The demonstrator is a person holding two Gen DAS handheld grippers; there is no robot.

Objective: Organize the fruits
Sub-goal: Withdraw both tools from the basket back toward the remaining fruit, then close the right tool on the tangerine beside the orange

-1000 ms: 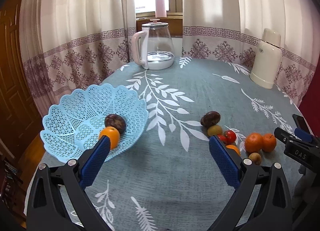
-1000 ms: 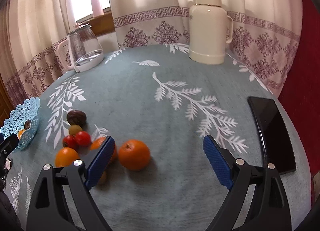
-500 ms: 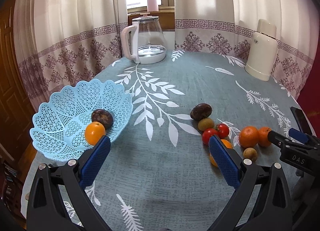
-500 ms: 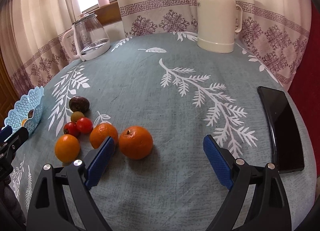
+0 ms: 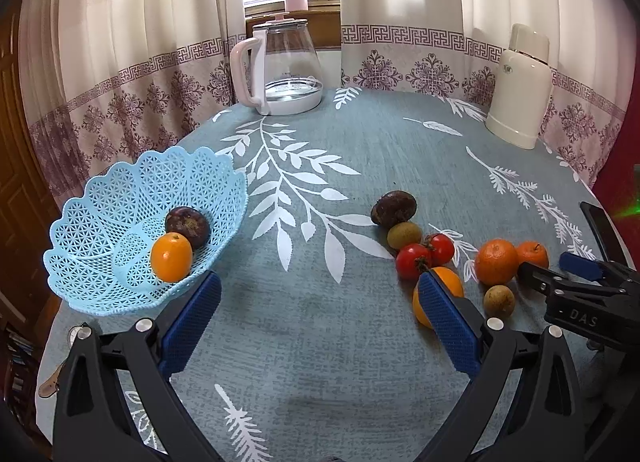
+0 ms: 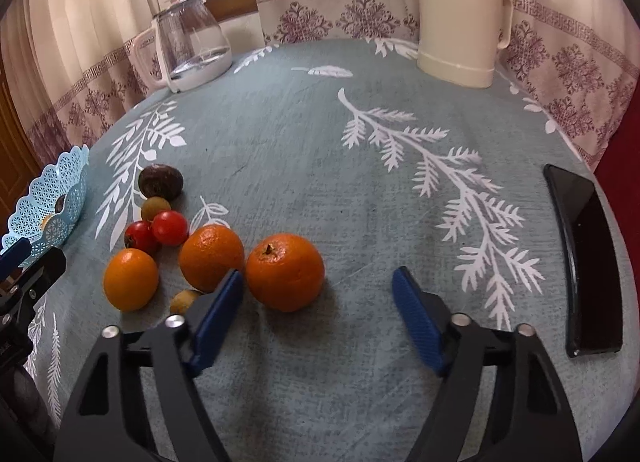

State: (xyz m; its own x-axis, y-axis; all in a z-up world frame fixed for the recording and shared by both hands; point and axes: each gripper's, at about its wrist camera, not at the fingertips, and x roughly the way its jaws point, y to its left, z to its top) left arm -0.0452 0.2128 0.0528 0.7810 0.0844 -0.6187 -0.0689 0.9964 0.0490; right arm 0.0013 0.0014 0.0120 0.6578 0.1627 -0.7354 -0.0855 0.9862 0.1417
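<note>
since a second ago the right gripper (image 6: 316,294) has closed in on the fruit pile, and the stemmed orange (image 6: 285,271) now sits large just off its left pad; the jaws are spread and empty; the left gripper (image 5: 318,314) is spread too, holding nothing, and has swung so the blue basket (image 5: 100,222) lies near the table's left edge; the basket holds one smooth orange fruit (image 5: 171,257) and a dark wrinkled one (image 5: 188,222); the rest cluster toward the table's right side, oranges touching, glossy tomatoes (image 6: 170,227) behind; the risk, i judge, is rolling: round, dimpled skins on woven cloth, a pad nudging one orange could scatter its neighbours; the lattice basket looks light and could tip.
</note>
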